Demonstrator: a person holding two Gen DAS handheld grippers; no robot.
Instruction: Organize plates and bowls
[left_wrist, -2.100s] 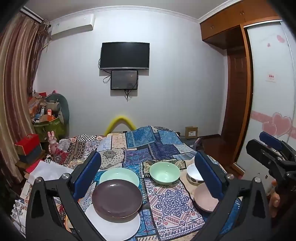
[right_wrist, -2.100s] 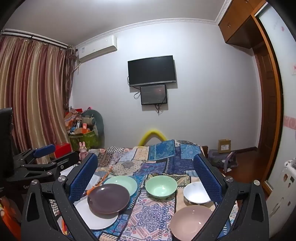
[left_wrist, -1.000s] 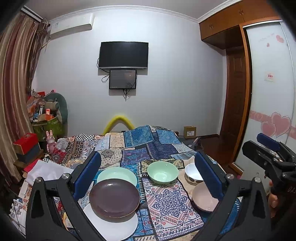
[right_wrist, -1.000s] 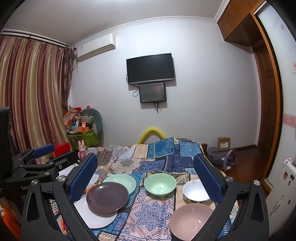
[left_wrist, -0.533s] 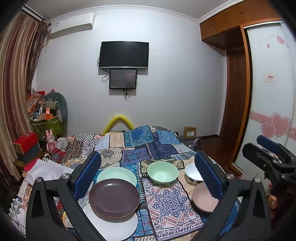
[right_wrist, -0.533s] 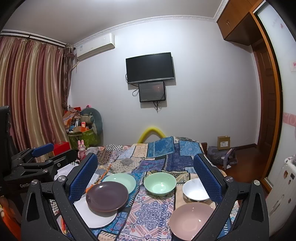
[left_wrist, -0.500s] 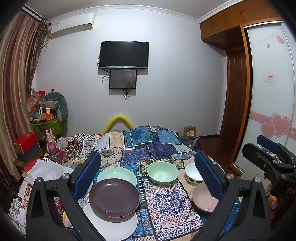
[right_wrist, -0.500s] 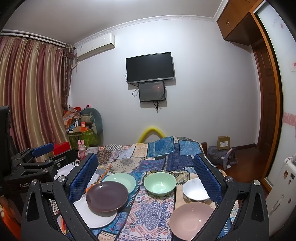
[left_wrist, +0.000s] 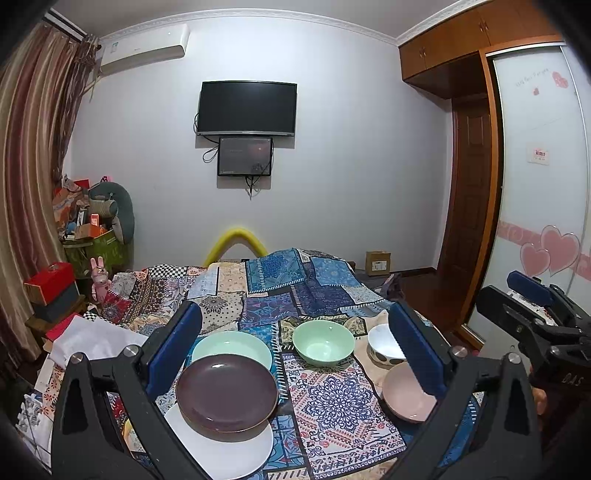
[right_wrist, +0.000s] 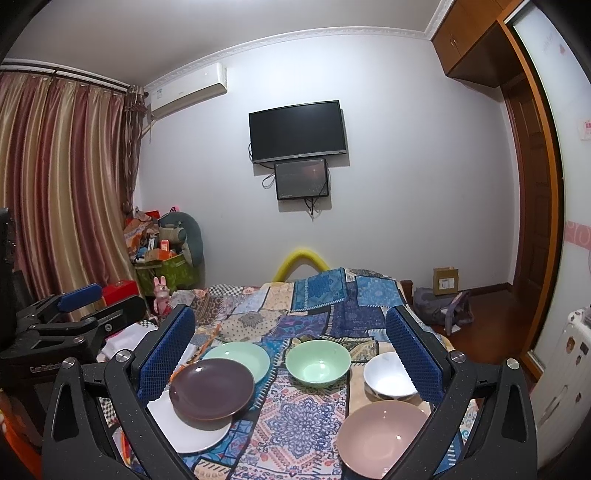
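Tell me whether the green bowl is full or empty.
Empty: the green bowl stands upright on the quilt, and both views show only its bare, glossy inside.

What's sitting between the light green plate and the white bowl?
The green bowl sits between the light green plate and the white bowl, clearest in the right wrist view.

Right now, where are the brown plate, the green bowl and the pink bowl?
brown plate (left_wrist: 226, 394), left wrist view, its centre.
green bowl (right_wrist: 318, 363), right wrist view, its inside.
pink bowl (right_wrist: 380, 435), right wrist view, its inside.
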